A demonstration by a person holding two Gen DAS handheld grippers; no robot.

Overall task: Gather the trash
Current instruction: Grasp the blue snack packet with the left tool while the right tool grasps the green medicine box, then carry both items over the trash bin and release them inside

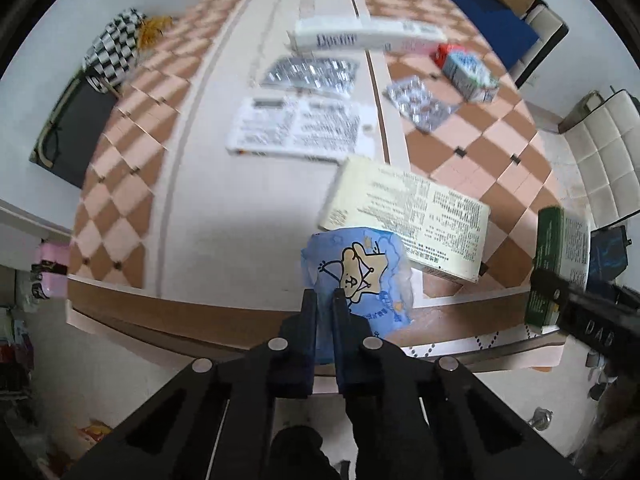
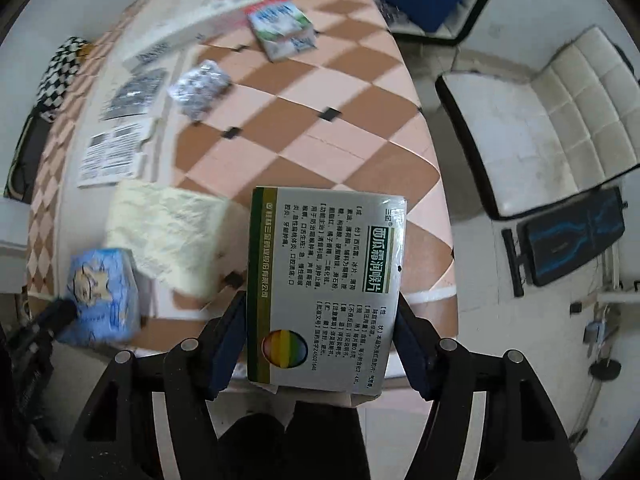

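My left gripper (image 1: 325, 294) is shut on a blue tissue pack with a star cartoon (image 1: 362, 272), held above the table's near edge; the pack also shows in the right wrist view (image 2: 106, 292). My right gripper (image 2: 320, 304) is shut on a silver and green medicine box (image 2: 324, 280), held above the table's near right corner; the box also shows in the left wrist view (image 1: 560, 264). On the table lie a cream leaflet (image 1: 408, 220), a white flattened carton (image 1: 300, 128), two foil blister sheets (image 1: 312, 74) (image 1: 420, 102), a long white box (image 1: 368, 36) and a small blue-white carton (image 1: 470, 72).
The checkered table (image 1: 120, 184) has a pale centre strip. A white padded chair (image 2: 560, 120) and a blue-black device (image 2: 572, 236) stand on the floor to the right. A checkered bag (image 1: 116, 52) and a dark board (image 1: 76, 136) lie to the left.
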